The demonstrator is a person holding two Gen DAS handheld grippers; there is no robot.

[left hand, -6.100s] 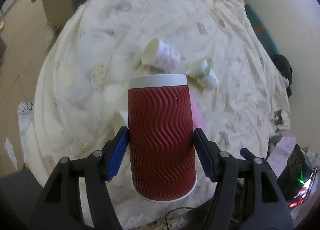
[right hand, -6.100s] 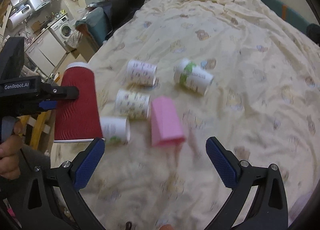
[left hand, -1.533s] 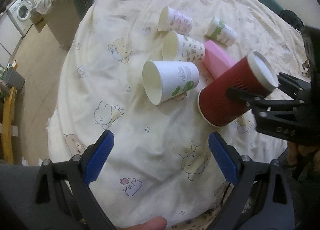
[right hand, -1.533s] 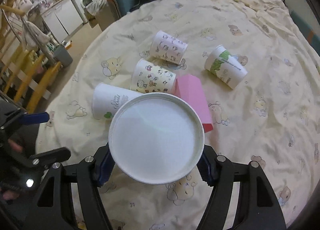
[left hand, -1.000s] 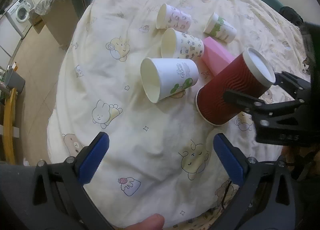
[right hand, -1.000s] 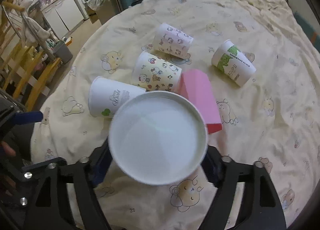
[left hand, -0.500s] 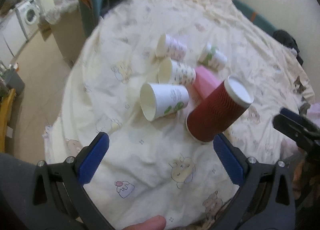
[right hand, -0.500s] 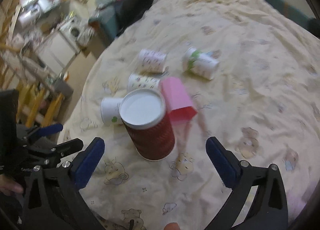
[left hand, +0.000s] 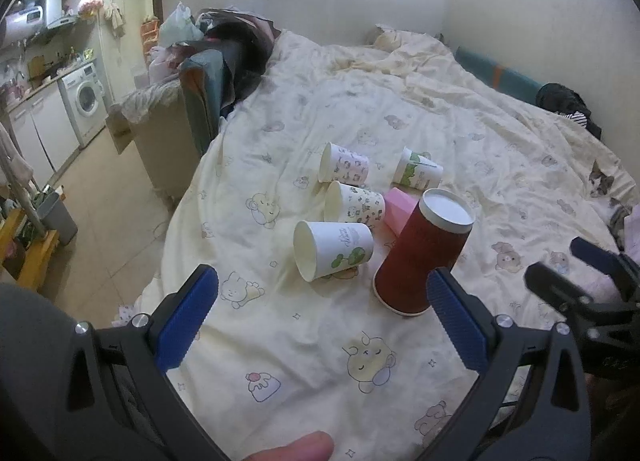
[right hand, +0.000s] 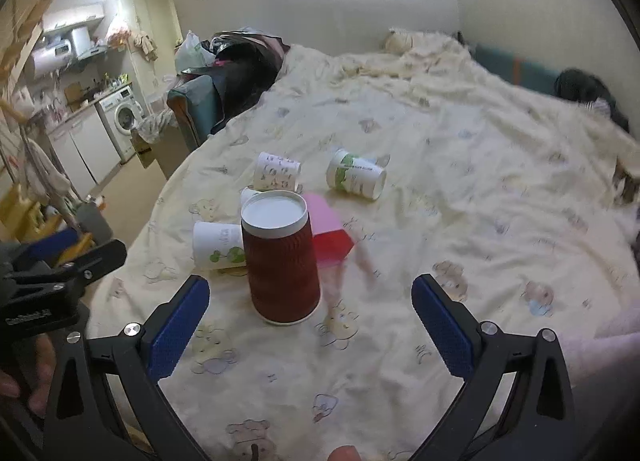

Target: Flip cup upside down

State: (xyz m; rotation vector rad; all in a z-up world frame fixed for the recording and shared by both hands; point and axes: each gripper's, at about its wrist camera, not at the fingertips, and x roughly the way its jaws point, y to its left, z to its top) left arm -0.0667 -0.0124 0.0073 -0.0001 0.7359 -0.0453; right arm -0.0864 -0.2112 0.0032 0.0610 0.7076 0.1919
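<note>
The red ribbed cup (left hand: 420, 253) stands upside down on the cream bedspread, its white base up and its rim on the cloth; it also shows in the right wrist view (right hand: 282, 261). My left gripper (left hand: 320, 321) is open and empty, held back from the cup. My right gripper (right hand: 310, 325) is open and empty, just short of the cup, which stands in front of its left finger. The right gripper's arm shows at the right edge of the left wrist view (left hand: 580, 285).
Several white paper cups lie on their sides behind the red cup: one with green print (left hand: 332, 253), one with small prints (left hand: 354, 205), two farther back (left hand: 344, 167) (left hand: 416, 173). A pink box (left hand: 398, 209) lies beside them. The bed edge (left hand: 176, 229) drops to the floor on the left.
The right gripper set the red cup down upside down, opened and let it go. Both grippers have pulled back and tilted up, so more of the room shows.
</note>
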